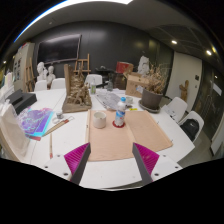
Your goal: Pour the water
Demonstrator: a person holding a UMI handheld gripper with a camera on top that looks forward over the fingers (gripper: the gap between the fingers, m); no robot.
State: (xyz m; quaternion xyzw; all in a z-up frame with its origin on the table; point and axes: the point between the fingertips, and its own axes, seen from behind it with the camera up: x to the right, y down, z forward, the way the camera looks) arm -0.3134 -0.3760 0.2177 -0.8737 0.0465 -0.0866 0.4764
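Observation:
A small clear water bottle (120,113) with a red and blue label and a white cap stands upright on a tan mat (118,135) on the white table (170,150). Just left of it on the same mat stands a pale cup (99,119). My gripper (112,163) hangs above the near part of the table, well short of both. Its magenta-padded fingers (76,157) are spread wide apart with only bare table and the mat's near edge between them.
A second tan mat (150,128) lies to the right of the first. A wooden model (77,88) stands behind the cup, a dark bowl-like object (151,99) at the far right, papers and a purple sheet (36,122) at the left. White chairs (190,122) ring the table.

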